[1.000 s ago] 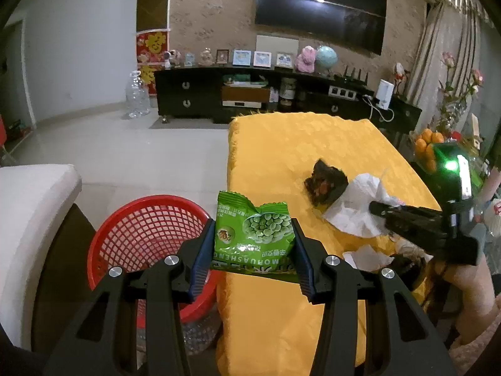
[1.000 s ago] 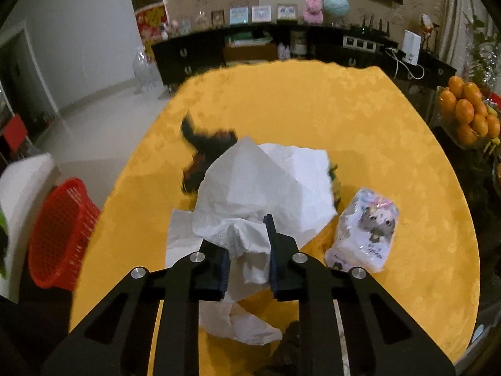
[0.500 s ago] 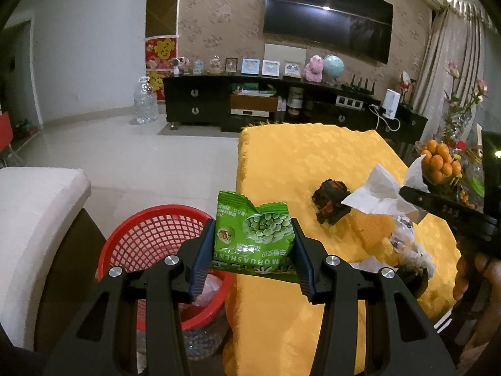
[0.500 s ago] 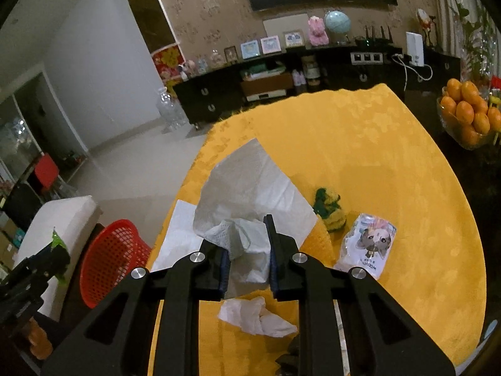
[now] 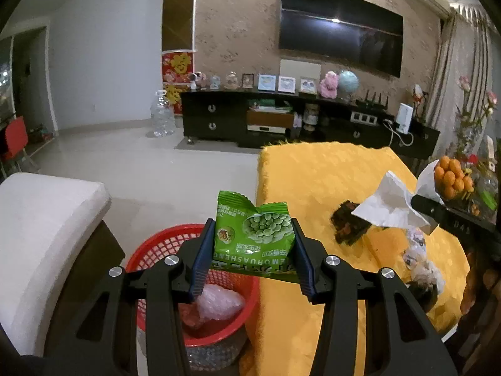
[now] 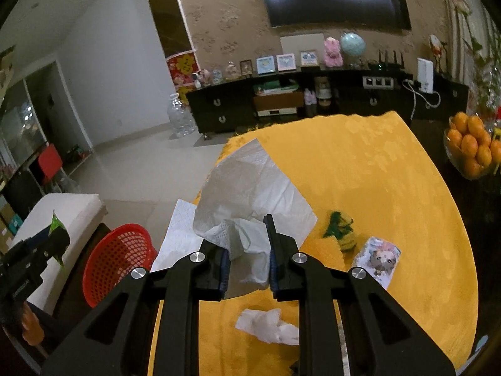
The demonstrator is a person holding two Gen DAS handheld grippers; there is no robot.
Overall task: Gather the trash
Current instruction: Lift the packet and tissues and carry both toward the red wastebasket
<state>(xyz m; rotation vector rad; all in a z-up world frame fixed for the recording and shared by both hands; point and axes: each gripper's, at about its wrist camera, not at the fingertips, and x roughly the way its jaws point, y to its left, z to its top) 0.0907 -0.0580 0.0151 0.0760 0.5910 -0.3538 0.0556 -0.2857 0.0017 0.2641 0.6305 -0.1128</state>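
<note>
The left gripper (image 5: pixel 253 255) is clenching a green pea snack packet (image 5: pixel 254 238) above the red mesh plastic basket (image 5: pixel 162 250). The right gripper (image 6: pixel 247 258) is pinching a crumpled white paper tissue (image 6: pixel 250 206) above the yellow-clothed tabletop (image 6: pixel 375 181)

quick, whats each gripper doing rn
Left gripper: closed on the green snack packet.
Right gripper: closed on the white tissue.

Black claw (image 5: pixel 253 261), blue pads, silver screws
</note>
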